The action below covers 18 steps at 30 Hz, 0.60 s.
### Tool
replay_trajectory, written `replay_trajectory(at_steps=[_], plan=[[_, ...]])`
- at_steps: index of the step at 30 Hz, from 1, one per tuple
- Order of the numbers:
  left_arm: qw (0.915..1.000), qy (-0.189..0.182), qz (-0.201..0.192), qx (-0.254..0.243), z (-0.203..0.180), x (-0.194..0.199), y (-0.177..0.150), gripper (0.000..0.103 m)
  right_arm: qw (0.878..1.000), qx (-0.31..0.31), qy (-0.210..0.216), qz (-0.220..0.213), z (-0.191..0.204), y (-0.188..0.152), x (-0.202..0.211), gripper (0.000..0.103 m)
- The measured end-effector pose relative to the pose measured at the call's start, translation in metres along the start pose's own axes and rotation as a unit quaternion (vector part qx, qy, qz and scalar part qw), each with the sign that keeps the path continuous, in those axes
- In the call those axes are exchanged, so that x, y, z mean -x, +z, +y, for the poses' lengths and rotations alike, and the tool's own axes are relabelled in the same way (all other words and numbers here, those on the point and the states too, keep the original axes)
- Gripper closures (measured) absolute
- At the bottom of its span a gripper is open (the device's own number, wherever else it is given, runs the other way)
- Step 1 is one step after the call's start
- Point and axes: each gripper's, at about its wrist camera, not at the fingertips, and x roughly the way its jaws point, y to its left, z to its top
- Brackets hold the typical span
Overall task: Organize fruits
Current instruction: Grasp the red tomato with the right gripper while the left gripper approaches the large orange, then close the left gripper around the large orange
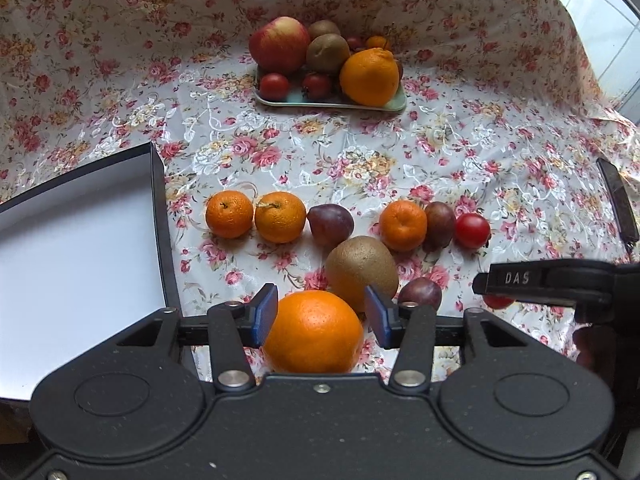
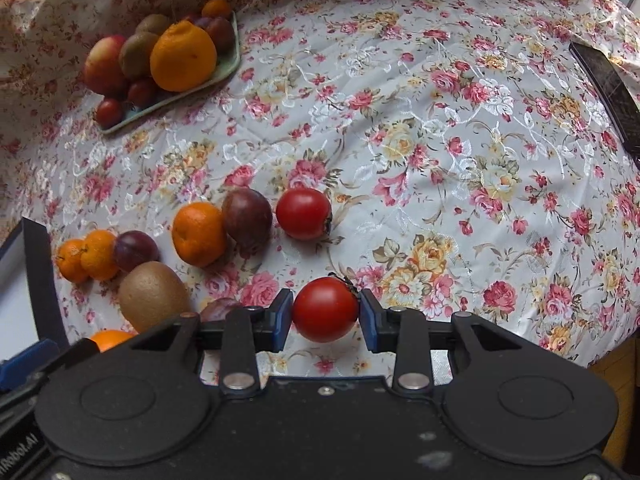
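My left gripper (image 1: 320, 316) brackets an orange (image 1: 314, 332), jaws spread just beside it; my right gripper (image 2: 325, 314) pinches a tomato (image 2: 325, 309). The box (image 1: 80, 240) is bare, the tray (image 1: 332, 101) heaped, other fruit loose on the cloth (image 2: 440, 140): sorting barely begun, I judge.
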Motion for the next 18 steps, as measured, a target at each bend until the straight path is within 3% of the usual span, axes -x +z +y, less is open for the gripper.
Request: replay_trajectory(at_steps=[7,15,18], plan=[[0.9996,-0.004,0.023,-0.016,0.000,-0.012,-0.012,0.047,1.000,-0.002,0.013,-0.003,0.002,0.000,0.009,0.067],[0.9951,0.058,0.028,-0.074,-0.021,-0.029,-0.017,0.034,1.000,-0.008,0.020,0.004,0.003,-0.001,0.011,0.067],[0.9946,0.067,0.038,-0.070,-0.022,-0.037,-0.017,0.031,1.000,-0.010,0.021,0.005,0.003,-0.001,0.011,0.067]])
